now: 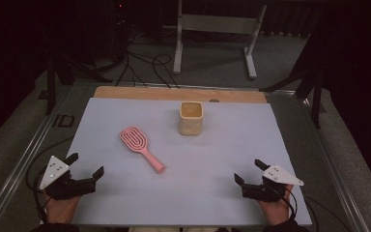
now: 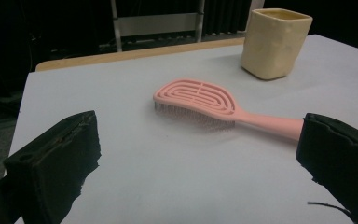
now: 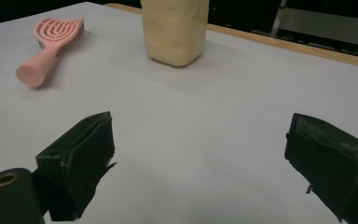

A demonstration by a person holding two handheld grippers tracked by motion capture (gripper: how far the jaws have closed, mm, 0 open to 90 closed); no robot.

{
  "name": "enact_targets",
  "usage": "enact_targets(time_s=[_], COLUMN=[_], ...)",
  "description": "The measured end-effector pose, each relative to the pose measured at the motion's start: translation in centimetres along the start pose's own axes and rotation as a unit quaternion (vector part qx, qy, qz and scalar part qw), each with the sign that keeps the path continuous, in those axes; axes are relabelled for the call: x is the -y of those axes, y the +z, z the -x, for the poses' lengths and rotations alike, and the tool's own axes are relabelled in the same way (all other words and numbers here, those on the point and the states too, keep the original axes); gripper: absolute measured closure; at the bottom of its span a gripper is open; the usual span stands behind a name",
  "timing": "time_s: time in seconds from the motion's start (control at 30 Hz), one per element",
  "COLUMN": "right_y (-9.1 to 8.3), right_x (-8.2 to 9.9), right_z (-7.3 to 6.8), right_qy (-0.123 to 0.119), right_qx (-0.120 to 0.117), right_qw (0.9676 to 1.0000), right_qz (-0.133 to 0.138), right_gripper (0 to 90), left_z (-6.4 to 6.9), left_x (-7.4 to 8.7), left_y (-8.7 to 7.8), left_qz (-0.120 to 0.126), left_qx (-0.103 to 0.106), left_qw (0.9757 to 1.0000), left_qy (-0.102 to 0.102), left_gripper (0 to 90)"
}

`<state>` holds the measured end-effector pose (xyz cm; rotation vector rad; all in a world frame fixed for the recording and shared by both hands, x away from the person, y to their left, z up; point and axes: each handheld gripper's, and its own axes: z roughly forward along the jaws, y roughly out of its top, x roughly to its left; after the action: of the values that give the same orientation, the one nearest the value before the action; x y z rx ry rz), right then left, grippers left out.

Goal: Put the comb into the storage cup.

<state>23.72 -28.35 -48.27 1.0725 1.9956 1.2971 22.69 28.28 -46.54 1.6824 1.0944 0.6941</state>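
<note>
A table covered by a pale mat (image 1: 125,203), seen from above. A cream cup (image 1: 191,117) stands upright near the far edge of the mat. A pink hairbrush (image 1: 140,147) lies bristles down, nearer than the cup and to its left, apart from it, its handle pointing away from the cup toward the near edge. The left gripper (image 1: 86,166) rests at the near left corner, far from the cup, jaws spread and empty. The right gripper (image 1: 249,171) rests at the near right corner, jaws likewise spread and empty.
</note>
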Motion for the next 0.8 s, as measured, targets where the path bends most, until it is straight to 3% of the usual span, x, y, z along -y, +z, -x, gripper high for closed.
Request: enact_targets(time_s=[0.27, 0.67, 0.8], right_y=[0.3, 0.5, 0.5], right_x=[0.6, 0.7, 0.8], right_z=[0.3, 0.2, 0.2], right_qy=[0.013, 0.011, 0.013], right_qx=[0.007, 0.005, 0.007], right_qw=[0.9999, 0.9999, 0.9999], right_qz=[-0.004, -0.004, -0.003], right_gripper=[8.0, 8.0, 8.0], left_z=[0.4, 0.5, 0.5], left_x=[-0.3, -0.9, -1.4], left_y=[0.5, 1.0, 1.2], left_qz=[-0.014, -0.017, -0.021], left_qx=[-0.010, -0.003, 0.000], left_qw=[0.9998, 0.9998, 0.9998], left_qy=[0.004, -0.001, 0.006], left_gripper=[0.2, 0.2, 0.2])
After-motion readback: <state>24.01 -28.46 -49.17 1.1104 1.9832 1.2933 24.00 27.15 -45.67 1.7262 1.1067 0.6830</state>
